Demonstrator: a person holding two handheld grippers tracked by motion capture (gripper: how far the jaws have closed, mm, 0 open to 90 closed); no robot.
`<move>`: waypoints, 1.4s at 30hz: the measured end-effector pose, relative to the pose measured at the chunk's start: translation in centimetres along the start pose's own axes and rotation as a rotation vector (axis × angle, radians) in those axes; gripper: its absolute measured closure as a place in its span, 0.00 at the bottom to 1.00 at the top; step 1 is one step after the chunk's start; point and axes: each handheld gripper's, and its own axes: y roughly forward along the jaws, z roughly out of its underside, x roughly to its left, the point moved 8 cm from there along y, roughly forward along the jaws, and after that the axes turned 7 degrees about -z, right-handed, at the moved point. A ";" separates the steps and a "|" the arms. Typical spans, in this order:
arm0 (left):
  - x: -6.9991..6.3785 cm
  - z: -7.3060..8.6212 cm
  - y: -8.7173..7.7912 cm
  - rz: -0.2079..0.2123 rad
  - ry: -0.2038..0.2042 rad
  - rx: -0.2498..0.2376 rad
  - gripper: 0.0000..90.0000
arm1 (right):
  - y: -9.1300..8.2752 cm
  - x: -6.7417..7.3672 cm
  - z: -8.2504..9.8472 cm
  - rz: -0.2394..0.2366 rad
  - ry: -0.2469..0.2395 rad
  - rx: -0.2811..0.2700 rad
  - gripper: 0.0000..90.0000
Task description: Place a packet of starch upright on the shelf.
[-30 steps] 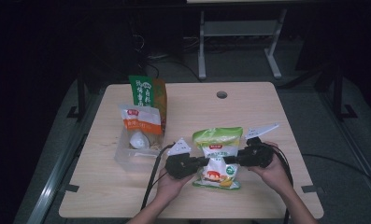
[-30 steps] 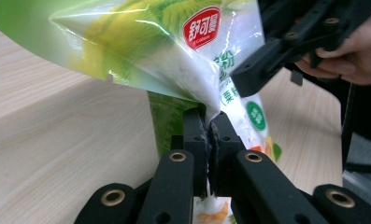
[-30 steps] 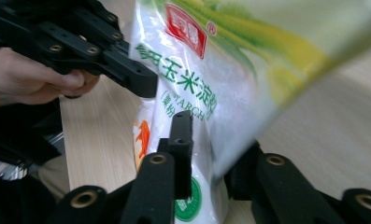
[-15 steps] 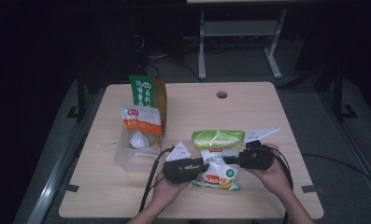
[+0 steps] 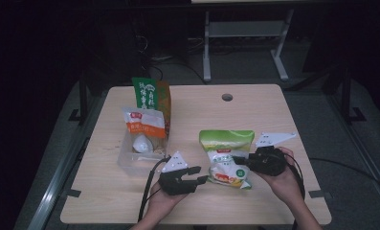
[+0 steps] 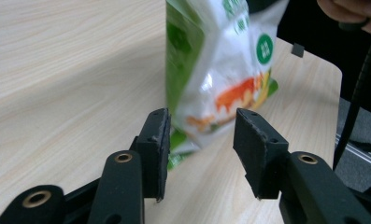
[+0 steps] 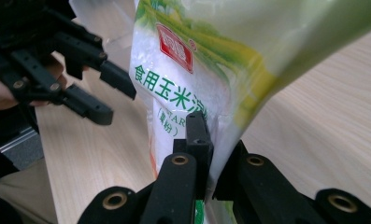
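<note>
A green and white bag of corn starch [image 5: 226, 158] stands tilted on the wooden table [image 5: 273, 110], right of centre near the front. My right gripper [image 5: 240, 162] is shut on the bag's right edge; in the right gripper view its jaws [image 7: 211, 149] pinch the film of the bag [image 7: 188, 70]. My left gripper [image 5: 202, 174] sits just left of the bag, open. Its jaws have just been opening. In the left gripper view the bag [image 6: 220, 70] lies beyond the open gripper [image 6: 202, 140], and the pads do not press on it.
A clear plastic tub [image 5: 130, 165] at the left holds a white and orange packet [image 5: 144, 127]. A green and orange bag [image 5: 151, 96] stands behind it. A cable hole [image 5: 227, 97] is near the table's far edge. Both forearms come in from the front edge.
The left gripper has let go of the bag, opened and drawn back to the left. The right gripper keeps its hold and has lifted the bag more upright.
</note>
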 end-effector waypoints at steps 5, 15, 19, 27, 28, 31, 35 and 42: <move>-0.3 0.3 -0.3 0.007 0.019 0.009 0.59 | -0.1 -0.4 -0.6 0.015 0.009 -0.016 0.98; -1.1 0.9 -1.1 0.002 0.037 0.014 0.55 | 0.6 0.2 -3.1 0.008 -0.012 -0.014 0.98; -1.4 1.1 -1.2 0.007 0.036 0.015 0.54 | 0.9 0.7 -3.9 -0.008 -0.013 -0.027 0.98; -2.1 1.5 -1.6 0.025 0.056 0.011 0.52 | 1.6 1.9 -6.0 -0.028 -0.046 -0.036 0.98; -2.2 1.5 -1.7 0.027 0.053 0.010 0.51 | 1.7 2.0 -6.3 -0.028 -0.052 -0.034 0.98; -2.3 1.6 -2.0 0.024 0.062 0.012 0.50 | 2.0 2.6 -7.2 -0.034 -0.062 -0.041 0.98; -2.3 1.8 -2.2 0.018 0.081 0.012 0.50 | 2.6 3.3 -8.3 -0.045 -0.076 -0.040 0.98; -2.4 1.9 -2.5 0.016 0.100 0.007 0.49 | 4.1 4.3 -10.1 -0.065 -0.097 -0.042 0.98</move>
